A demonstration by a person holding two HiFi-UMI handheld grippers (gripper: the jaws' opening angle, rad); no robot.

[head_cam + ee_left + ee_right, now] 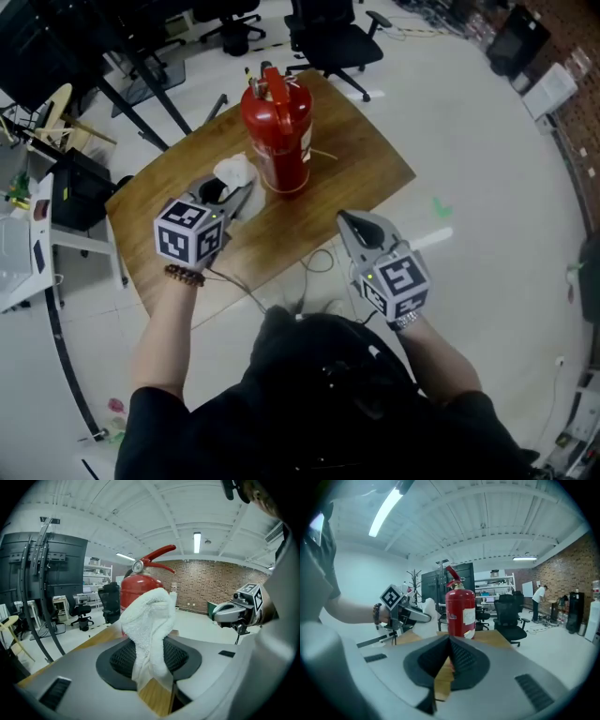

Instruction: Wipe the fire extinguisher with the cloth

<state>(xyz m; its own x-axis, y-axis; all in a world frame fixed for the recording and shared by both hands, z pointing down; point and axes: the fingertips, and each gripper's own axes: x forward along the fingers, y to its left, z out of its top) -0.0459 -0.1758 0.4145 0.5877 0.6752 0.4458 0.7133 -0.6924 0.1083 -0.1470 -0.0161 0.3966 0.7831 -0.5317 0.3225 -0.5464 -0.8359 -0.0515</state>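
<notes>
**tablecam_fan:** Where's the fire extinguisher sitting here?

**gripnerd:** The red cylinder stands upright on the wooden table, toward the far end, with the handle and lever on top. Black office chairs sit on the floor behind it.

**tablecam_fan:** And the cloth?

**gripnerd:** It's white and fluffy, and the left gripper has its jaws clamped right on it, with a bunch sticking up past the tips. It's held just to the left of the extinguisher's body. The right gripper view shows a small gap between them, so they're not touching.

**tablecam_fan:** Right gripper?

**gripnerd:** Its jaws are pressed together with nothing in them. It hangs over the table's near edge, pointing at the extinguisher but well short of it.
</notes>
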